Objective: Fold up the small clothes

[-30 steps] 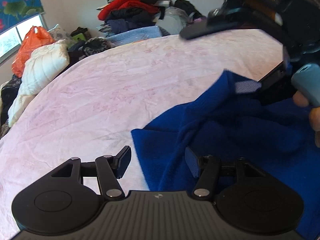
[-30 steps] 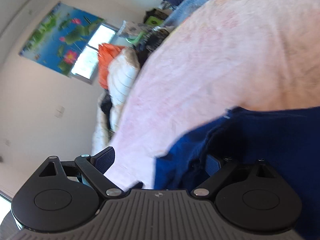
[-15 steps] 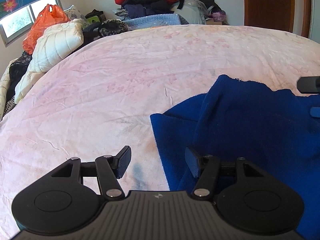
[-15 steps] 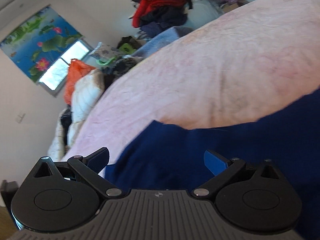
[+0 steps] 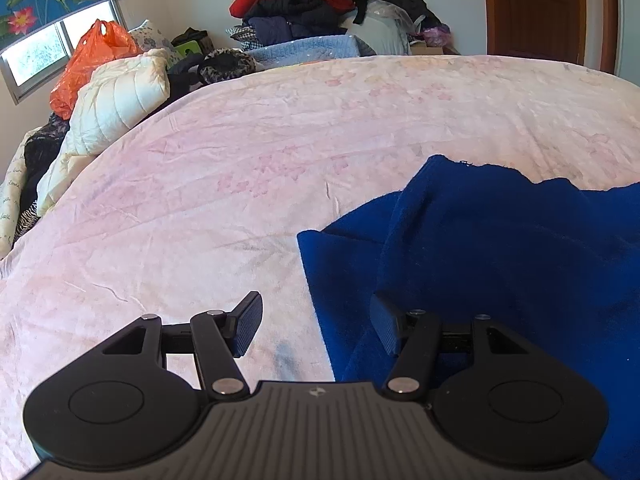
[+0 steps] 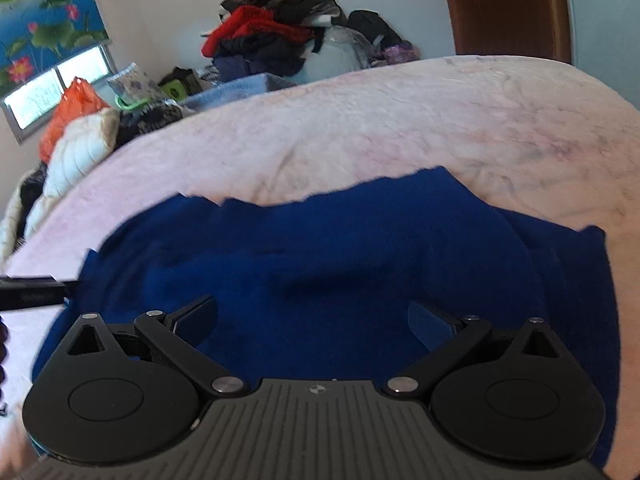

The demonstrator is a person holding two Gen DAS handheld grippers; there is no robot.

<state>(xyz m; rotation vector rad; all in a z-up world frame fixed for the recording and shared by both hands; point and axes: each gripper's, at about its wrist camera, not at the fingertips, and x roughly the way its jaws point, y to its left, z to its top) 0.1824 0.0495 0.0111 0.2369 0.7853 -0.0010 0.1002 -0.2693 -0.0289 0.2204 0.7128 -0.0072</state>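
Note:
A dark blue garment [image 5: 500,248] lies rumpled on the pink bedsheet [image 5: 240,168], with a fold running up its left part. My left gripper [image 5: 316,320] hovers open over the garment's left edge: the left pad is above bare sheet and the right pad is above blue cloth, with nothing pinched. In the right wrist view the same garment [image 6: 340,248] spreads across the middle, its ragged far edge toward the wall. My right gripper [image 6: 312,312] stands wide open just above it, holding nothing.
A white quilt [image 5: 120,96] and an orange bag [image 5: 92,64] sit at the bed's far left. A heap of clothes [image 5: 304,4] is piled against the back wall, and a brown door [image 5: 536,8] stands at the right. A black part of the other gripper [image 6: 32,294] pokes in at the left.
The right gripper has let down the raised blue corner and swung right, out of the left wrist view, rolling level and opening wider. The garment now lies flatter. The left gripper barely moved.

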